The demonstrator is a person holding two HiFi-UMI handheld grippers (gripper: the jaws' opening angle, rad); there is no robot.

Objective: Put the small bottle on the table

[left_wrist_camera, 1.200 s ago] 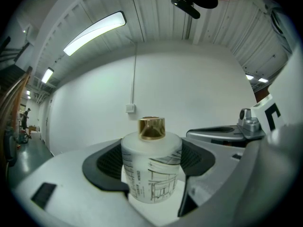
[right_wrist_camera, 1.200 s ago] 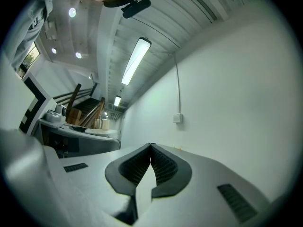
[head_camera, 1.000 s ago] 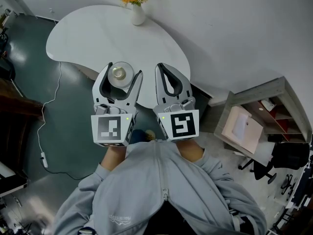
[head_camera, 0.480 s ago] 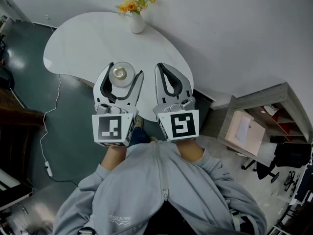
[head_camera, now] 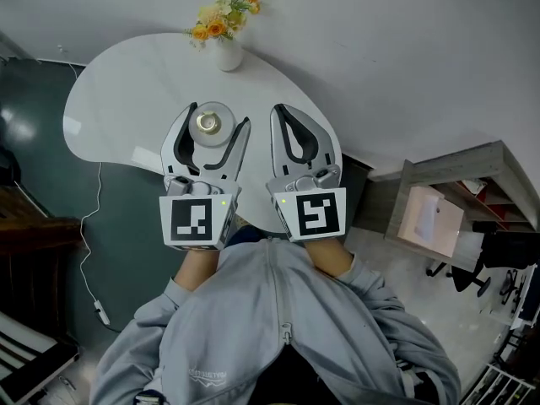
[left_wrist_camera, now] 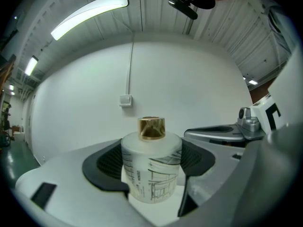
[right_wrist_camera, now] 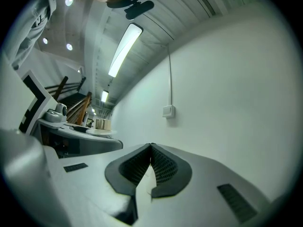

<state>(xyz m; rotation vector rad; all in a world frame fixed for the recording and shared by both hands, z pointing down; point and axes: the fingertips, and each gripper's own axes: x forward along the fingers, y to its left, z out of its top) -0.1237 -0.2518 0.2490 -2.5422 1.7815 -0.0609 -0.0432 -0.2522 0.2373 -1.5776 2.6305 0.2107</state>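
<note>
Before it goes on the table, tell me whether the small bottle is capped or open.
Capped. A gold cap tops the small bottle, which stands upright between the left tongs.

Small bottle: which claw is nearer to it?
Left. The left claw is shut on the small bottle; the right claw, shut and empty, sits beside it on its right.

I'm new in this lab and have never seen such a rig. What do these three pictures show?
No robot here: a person holds a gripper in each hand. The top-down picture comes from a camera on their head; the other two from cameras riding on each gripper, looking along its jaws. The left gripper grips a small bottle with a gold cap over a white table, where a vase of flowers stands. The right gripper is shut and empty.
</note>
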